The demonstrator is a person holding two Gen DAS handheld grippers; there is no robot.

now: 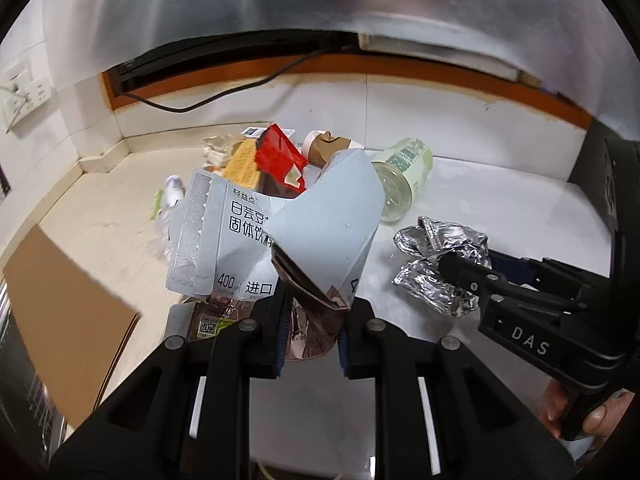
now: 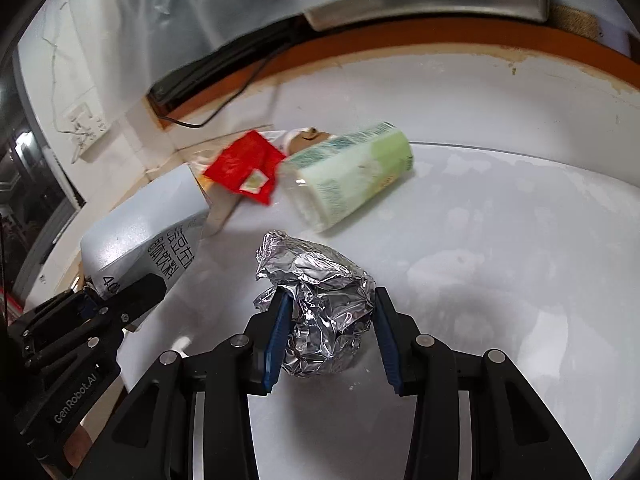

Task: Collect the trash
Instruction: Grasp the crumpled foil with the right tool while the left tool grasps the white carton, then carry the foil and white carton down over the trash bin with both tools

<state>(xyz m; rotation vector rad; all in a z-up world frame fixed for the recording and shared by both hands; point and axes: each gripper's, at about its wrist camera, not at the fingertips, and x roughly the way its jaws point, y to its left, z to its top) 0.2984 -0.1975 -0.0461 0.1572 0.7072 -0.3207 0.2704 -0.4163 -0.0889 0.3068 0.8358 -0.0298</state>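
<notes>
Left gripper (image 1: 312,336) jaws clamped; right gripper (image 2: 328,336) jaws spread wide.

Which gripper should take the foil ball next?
Right. The right gripper is open with its fingers on either side of the foil ball on the counter. The left gripper is shut on the silver pouch.

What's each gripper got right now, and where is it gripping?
The left gripper is shut on the grey bag's crumpled bottom end. The right gripper straddles the foil ball, jaws at its sides; a firm hold cannot be told.
</notes>
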